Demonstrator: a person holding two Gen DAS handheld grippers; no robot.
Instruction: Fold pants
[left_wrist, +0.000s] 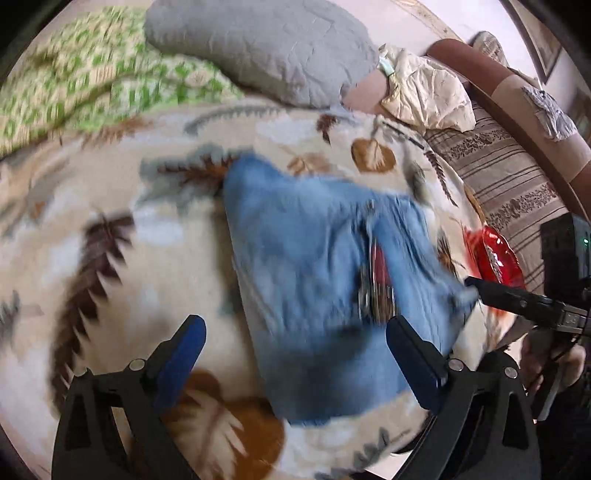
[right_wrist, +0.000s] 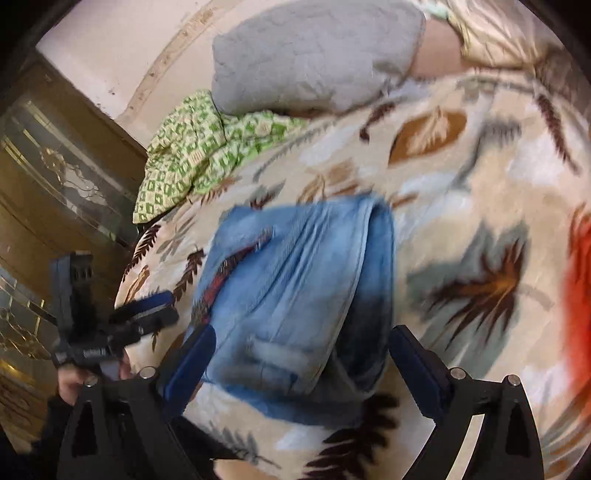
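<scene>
1 pair of blue pants (left_wrist: 314, 295) lies folded on the leaf-print blanket (left_wrist: 110, 258) at 12 o'clock of 2 hand-held grippers — left hand-held gripper (left_wrist: 295, 354) and right hand-held gripper (right_wrist: 303, 365), both spread wide, gripping nothing.

Each gripper, left gripper (left_wrist: 295, 354) and right gripper (right_wrist: 303, 365), has matte black triangular arms with cut-out windows, silver round pivot screws and long dark-blue pads (left_wrist: 184, 354). A dark sleeve (right_wrist: 48, 424) covers the person's wrist.

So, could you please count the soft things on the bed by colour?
Blue: 1, the folded pants
Grey: 1, the pillow
Green patterned: 1, the cloth
Beige leaf print: 1, the blanket
Cream: 1, the crumpled cloth
Total: 5
</scene>
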